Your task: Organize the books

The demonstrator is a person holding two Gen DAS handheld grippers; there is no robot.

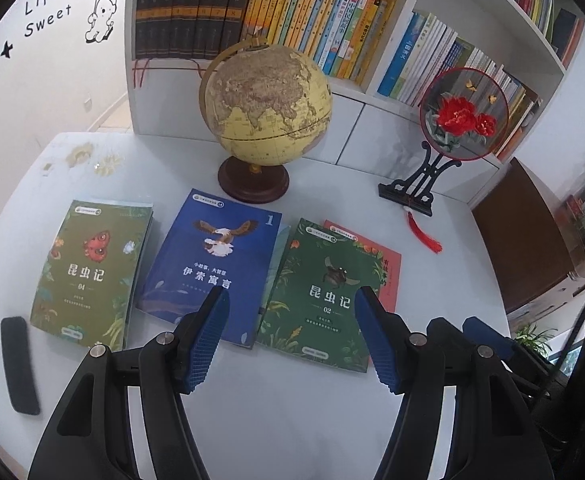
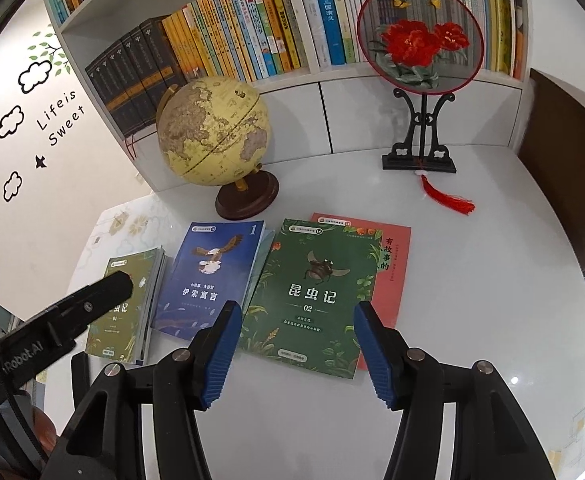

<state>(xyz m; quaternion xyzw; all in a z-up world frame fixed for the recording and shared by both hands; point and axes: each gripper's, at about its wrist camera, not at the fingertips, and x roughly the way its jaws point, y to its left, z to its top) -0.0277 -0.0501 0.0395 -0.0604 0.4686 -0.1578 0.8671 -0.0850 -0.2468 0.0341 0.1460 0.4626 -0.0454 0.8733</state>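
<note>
Both grippers hover above white table, nothing held. Left gripper: jaws apart, empty; blue eagle book past its left pad, green "02" book between the tips, olive "04" book further left. Right gripper: jaws apart, empty, framing the "02" book, which overlaps red book. Globe beyond.

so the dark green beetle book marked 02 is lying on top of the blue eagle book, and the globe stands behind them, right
Not quite. The beetle book lies on top of the red book, not the blue eagle book, which lies beside it on the left. The right wrist view shows this clearly. The globe does stand behind them.
</note>
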